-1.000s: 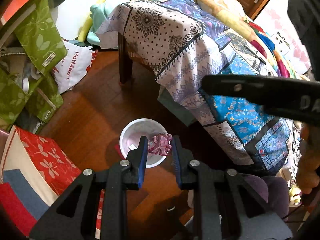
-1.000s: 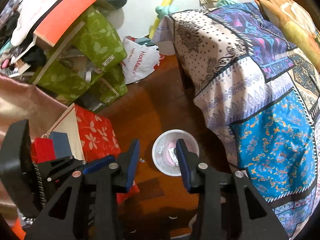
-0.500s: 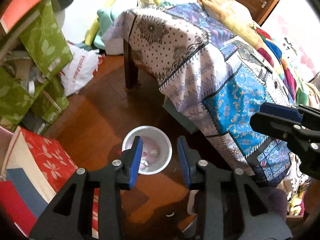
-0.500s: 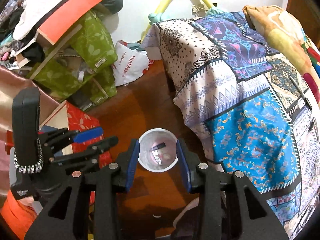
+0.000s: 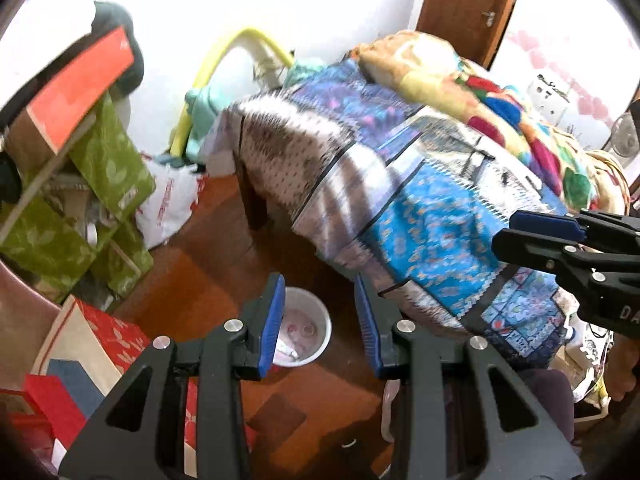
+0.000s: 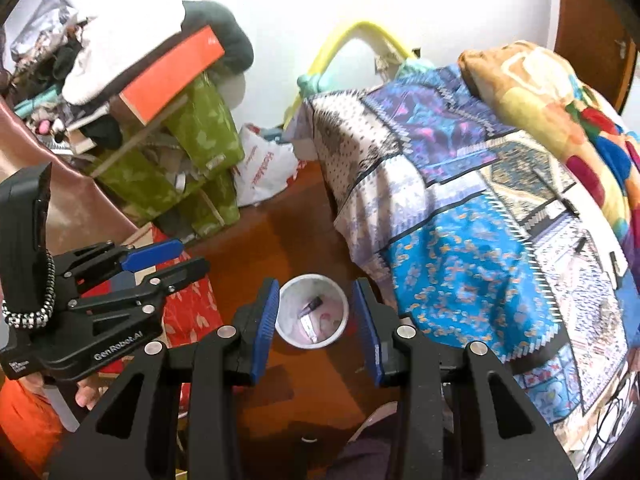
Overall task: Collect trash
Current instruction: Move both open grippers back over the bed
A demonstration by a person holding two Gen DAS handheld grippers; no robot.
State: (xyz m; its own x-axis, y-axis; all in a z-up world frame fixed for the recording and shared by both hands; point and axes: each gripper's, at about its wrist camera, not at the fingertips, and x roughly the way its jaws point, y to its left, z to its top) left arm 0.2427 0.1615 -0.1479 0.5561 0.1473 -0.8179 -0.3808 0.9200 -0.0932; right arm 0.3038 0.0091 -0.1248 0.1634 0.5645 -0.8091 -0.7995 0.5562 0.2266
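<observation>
White round plastic bin sits on the brown wood floor, and it is the landmark here. Small bits of trash lie inside it (a dark little piece and some pale wrappers; too blurry to tell more). Just right of the bin hangs the patchwork cloth w/ blue, white and purple squares, draped over a piece of furniture. Left of the bin is a red box w/ white leaves. Up and left of the bin, green leaf-print bags are stacked by the wall, w/ a white plastic shopping bag beside them.

Left gripper w/ black arms and blue pads hangs above the bin, jaws apart, nothing between the pads. Right gripper is also above the bin, jaws apart and empty. In the right wrist view the left gripper shows to the left of the bin, held by a hand.
</observation>
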